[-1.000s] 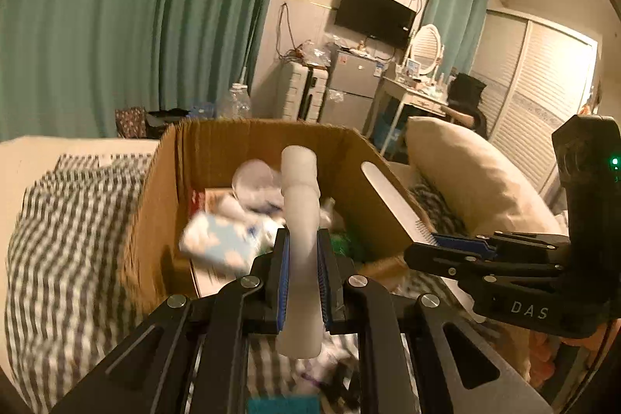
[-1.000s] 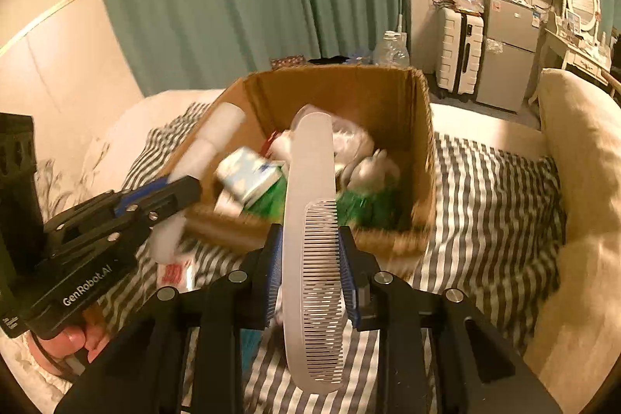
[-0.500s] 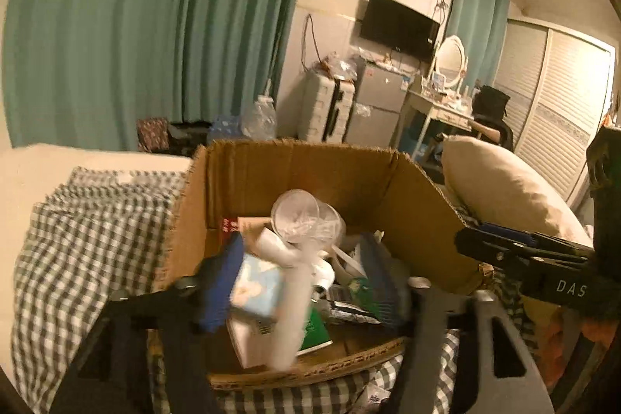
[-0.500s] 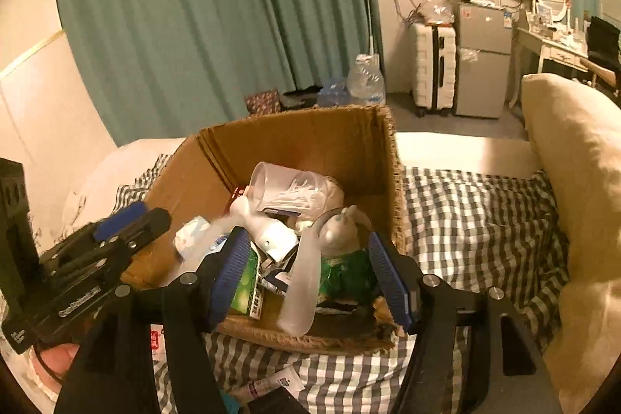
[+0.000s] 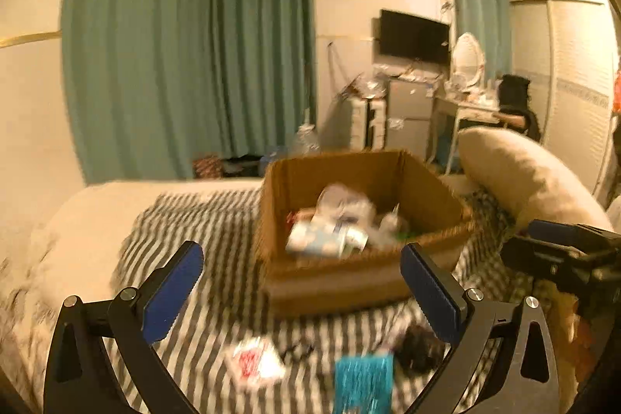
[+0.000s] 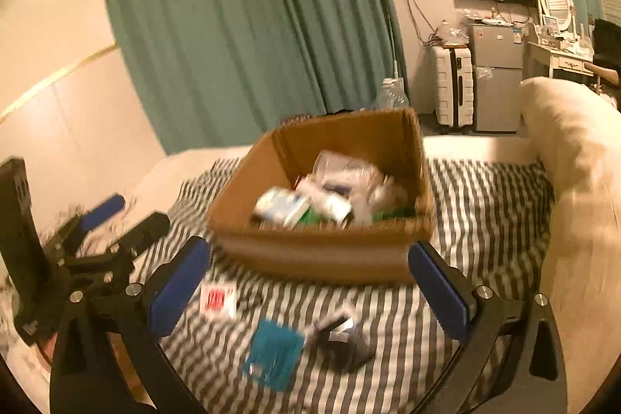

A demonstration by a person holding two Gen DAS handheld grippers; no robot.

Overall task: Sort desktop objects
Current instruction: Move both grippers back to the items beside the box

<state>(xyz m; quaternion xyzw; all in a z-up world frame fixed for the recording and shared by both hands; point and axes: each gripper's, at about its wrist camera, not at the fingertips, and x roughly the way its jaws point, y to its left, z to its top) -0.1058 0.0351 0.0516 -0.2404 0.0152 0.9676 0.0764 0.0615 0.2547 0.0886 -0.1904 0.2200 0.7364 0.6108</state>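
Opening both my grippers wide, left [image 5: 300, 272] & right [image 6: 308, 268], nothing btwn pads. 1 cardboard box [image 6: 310, 251] on striped blanket [image 6: 485, 204], open top up, several items inside, too blurred to count. 3 items lie loose in front: red-white packet [image 6: 218, 299], teal card [image 6: 273, 354], dark lump [image 6: 343, 346].

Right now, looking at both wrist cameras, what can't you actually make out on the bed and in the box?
- Items in the cardboard box: motion blur in both views smears them into pale shapes; none can be named.
- Red-and-white packet: print unreadable, blurred.
- Teal item: left view cuts it off at the bottom edge.
- Dark object: blurred, identity unclear.
- Left gripper in the right view: partly cut off at the frame edge.
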